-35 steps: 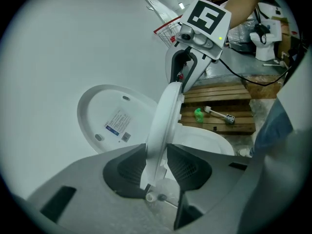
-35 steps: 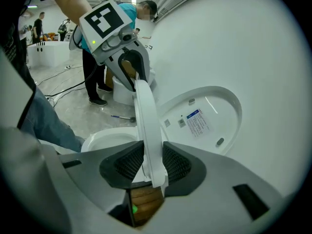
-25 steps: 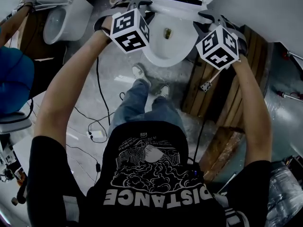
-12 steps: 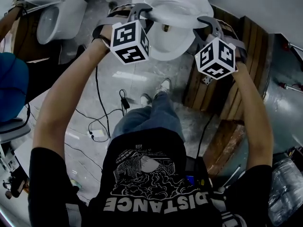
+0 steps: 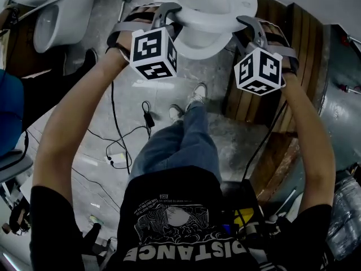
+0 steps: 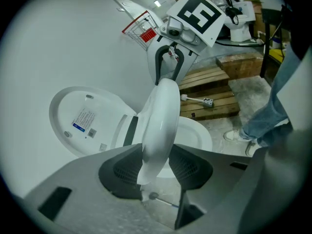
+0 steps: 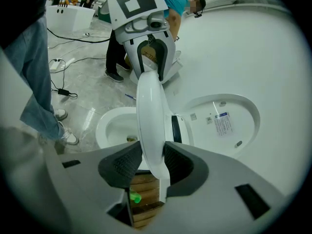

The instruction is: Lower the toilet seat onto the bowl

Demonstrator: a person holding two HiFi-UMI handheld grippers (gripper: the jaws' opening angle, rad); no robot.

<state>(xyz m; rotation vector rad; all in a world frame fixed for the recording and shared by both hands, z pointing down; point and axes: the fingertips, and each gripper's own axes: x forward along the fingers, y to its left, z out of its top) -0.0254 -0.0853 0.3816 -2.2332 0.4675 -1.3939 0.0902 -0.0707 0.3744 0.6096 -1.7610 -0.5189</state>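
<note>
The toilet seat (image 6: 161, 116) stands tilted between the raised lid (image 6: 83, 121) and the bowl (image 6: 192, 136), not yet on the rim. The left gripper (image 6: 157, 165) grips one side edge of the seat and the right gripper (image 7: 148, 162) grips the opposite edge. Both sets of jaws have just been opening slightly, with the seat between the pads. A wooden pallet (image 5: 293, 55) lies beside the bowl.

Toilet seat (image 6: 161, 123), left gripper (image 6: 156, 168) and right gripper (image 7: 148, 167) all lower than before, fingers (image 7: 119, 168) slightly wider about its rim.
</note>
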